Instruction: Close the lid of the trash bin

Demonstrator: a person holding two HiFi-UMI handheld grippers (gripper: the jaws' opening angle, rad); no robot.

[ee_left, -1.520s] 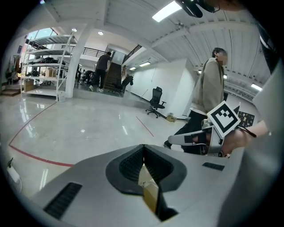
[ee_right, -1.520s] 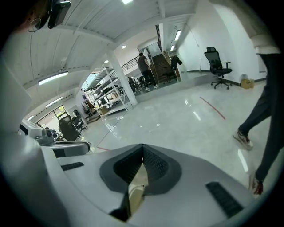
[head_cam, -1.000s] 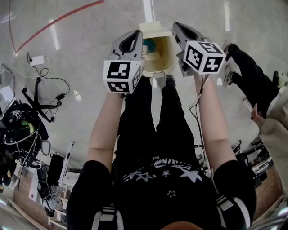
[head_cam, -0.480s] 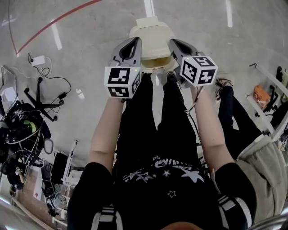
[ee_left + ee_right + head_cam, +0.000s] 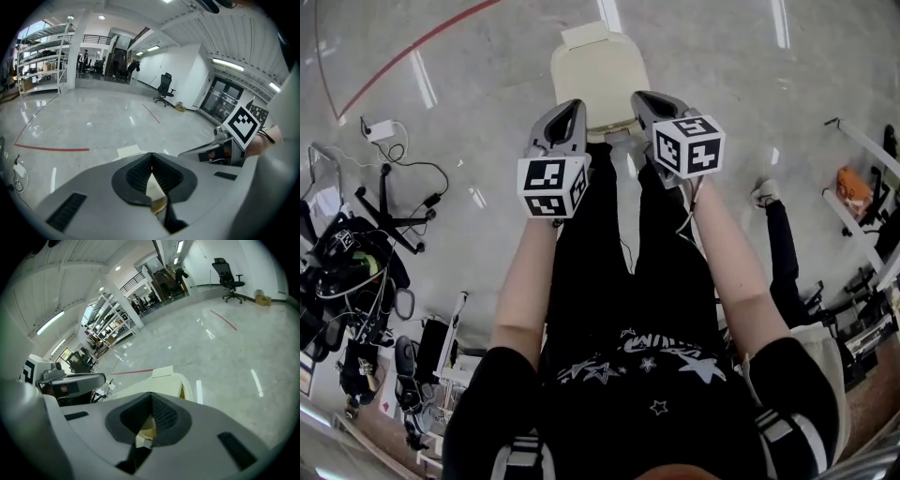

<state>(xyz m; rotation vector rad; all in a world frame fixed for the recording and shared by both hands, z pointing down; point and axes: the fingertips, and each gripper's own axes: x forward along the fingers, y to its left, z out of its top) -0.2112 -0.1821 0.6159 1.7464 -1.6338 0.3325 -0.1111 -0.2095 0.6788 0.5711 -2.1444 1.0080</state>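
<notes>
Glossy grey floor [image 5: 487, 112] surrounds the bin [image 5: 609, 120], which stands at the person's feet. Its lid [image 5: 598, 70] is lowered over the rim, though a yellow slit seen in the right gripper view suggests it is not quite seated. The left hand-held gripper [image 5: 570, 105] and the right hand-held gripper [image 5: 643, 97] are pinched together, empty, and poised at the lid's near edge, probably so that it can be pressed flat rather than grasped.

The left arm [image 5: 523, 281] and the right arm [image 5: 733, 272] stretch straight out in front, side by side. The left gripper [image 5: 568, 114] and the right gripper [image 5: 645, 103] point forward and down, near each other. The jaws of each one meet at the tips.
</notes>
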